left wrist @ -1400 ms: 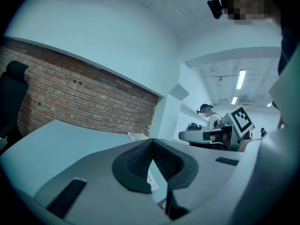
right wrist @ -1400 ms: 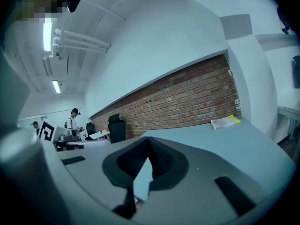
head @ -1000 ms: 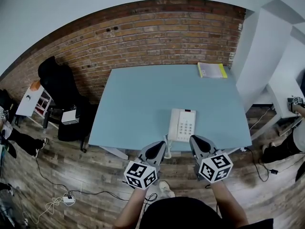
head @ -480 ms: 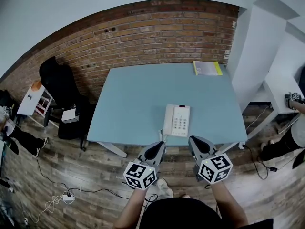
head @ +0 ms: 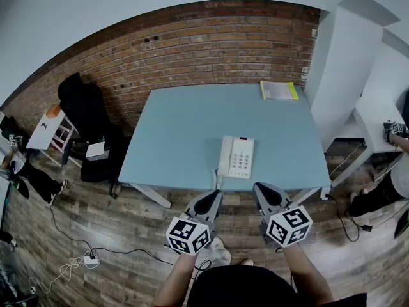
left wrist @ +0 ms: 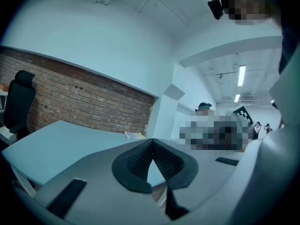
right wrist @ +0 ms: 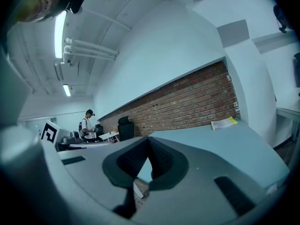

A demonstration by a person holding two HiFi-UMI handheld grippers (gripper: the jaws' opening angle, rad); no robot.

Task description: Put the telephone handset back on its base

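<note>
Both grey two-jaw units sit low centre in the head view: left gripper (head: pixel 215 196) and right gripper (head: pixel 261 188), jaws pressed together, empty. White push-button telephone (head: pixel 236 157) lies mid-frame on the light-blue table (head: pixel 182 130), near its front edge, apart from both.

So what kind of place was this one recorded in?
Most likely an office or lab workroom. A white push-button desk telephone sits on a pale blue rectangular table. A black office chair stands by the red brick wall, and the left gripper view shows ceiling strip lights.
</note>
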